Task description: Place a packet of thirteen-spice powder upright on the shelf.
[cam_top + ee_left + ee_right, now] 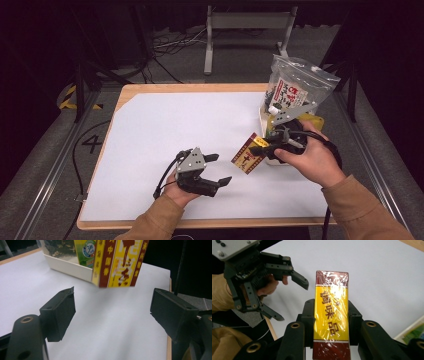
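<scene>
Seasoning box, high view: the small yellow-and-red seasoning box (248, 153) sits right of centre in the frame, lifted off the white worktop (150, 130) and tilted, pinched at its right end by the right claw (261, 148).
Right claw, high view: closed on the box, held in the person's right hand (312, 157) at the right of the frame, just in front of a white tray (262, 116).
Tray, high view: at the upper right, it carries a clear printed bag (292, 87) standing upright.
Left claw, high view: the left claw (218, 169) lies low and centre, jaws spread apart with nothing between them, pointing toward the box and apart from it.
Seasoning box, left gripper view: the seasoning box (119, 262) hangs in the upper centre, above the worktop (110, 322) and beyond the two black jaws, which stand wide apart at lower left and lower right; it is between their lines but farther off, not touching them.
Tray, left gripper view: the white tray (70, 266) is at upper left, behind the box.
Seasoning box, right gripper view: the seasoning box (331, 315) stands in the centre, wrapped in shiny film, clamped on both long sides by the right claw's jaws, its top end poking out beyond them.
Left claw, right gripper view: the left claw (293, 298) is at upper left, jaws parted, to the left of the box and clear of it.
</scene>
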Demonstrator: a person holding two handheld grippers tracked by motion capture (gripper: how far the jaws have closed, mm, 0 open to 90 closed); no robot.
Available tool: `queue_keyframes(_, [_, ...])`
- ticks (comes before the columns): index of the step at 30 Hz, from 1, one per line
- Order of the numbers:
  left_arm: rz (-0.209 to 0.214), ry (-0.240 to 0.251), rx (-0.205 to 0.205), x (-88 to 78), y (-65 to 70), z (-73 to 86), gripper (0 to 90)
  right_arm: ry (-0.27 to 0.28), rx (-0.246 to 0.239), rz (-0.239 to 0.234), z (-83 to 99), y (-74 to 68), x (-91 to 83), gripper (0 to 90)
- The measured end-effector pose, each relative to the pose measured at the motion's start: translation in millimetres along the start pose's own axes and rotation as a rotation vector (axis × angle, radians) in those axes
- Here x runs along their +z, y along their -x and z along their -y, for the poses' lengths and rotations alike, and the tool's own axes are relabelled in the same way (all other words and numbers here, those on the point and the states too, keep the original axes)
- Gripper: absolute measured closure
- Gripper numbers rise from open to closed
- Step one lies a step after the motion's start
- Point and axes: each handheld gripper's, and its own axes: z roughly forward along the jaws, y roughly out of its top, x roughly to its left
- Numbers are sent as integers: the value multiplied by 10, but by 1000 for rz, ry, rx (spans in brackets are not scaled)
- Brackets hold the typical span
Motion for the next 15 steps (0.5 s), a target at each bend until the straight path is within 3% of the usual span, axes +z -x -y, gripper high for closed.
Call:
queue_keyframes(10, [-24,-73,-17,-188,-102,33,207,-26,-71,39,-35,143,-229,682])
queue_keyframes(15, [-43,-84,-23,-267,-142,69,191,-44,-114,49,-69,216,-305,682])
